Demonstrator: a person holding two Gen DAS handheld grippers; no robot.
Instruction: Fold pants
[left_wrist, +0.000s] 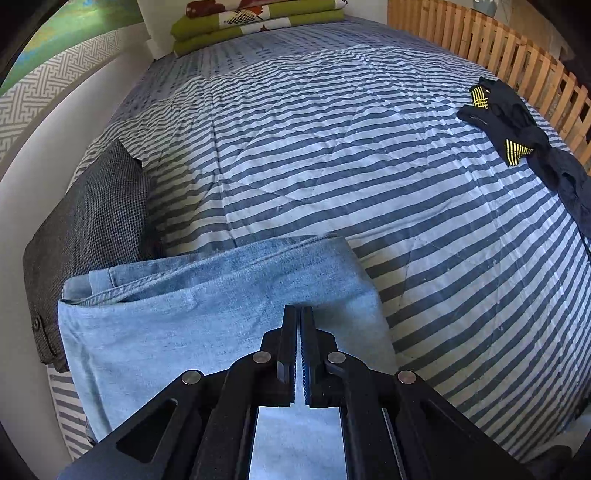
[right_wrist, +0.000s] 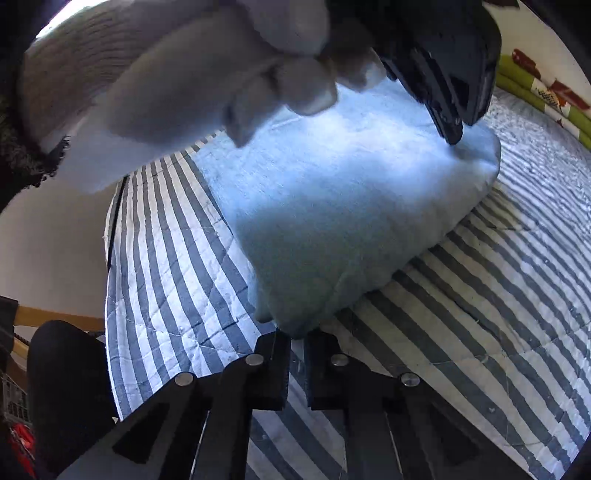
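On the striped bed, left wrist view: left gripper (left_wrist: 298, 314) points steeply down over the folded light-blue jeans (left_wrist: 207, 317). Its jaws stand pressed together, only a hairline slit between the pads, and the tips rest at the denim's top layer; whether any cloth is pinched in the slit cannot be told. The jeans lie folded into a compact rectangle at the near left corner of the striped quilt (left_wrist: 332, 166), stacked edges with hem stitching facing the far left. Just beside them on the left, against the white wall, lies a folded dark grey tweed garment (left_wrist: 92, 236). Well apart at the right edge, near the wooden slat rail (left_wrist: 498, 48), a black garment with yellow markings (left_wrist: 517, 125) lies crumpled. Folded green bedding (left_wrist: 258, 22) sits at the far end.

Right wrist view: right gripper (right_wrist: 297, 338) tilts down toward the nearest corner of the jeans (right_wrist: 351, 206). Its jaws look closed onto that corner, the denim tip between them; the picture is blurred here. The left gripper (right_wrist: 452, 138) comes down from above, held by a white-gloved hand (right_wrist: 221, 66), its tip touching the jeans' far upper surface, which dimples slightly. The denim bundle looks thick, smooth on top, lying flat on the quilt (right_wrist: 166, 277).
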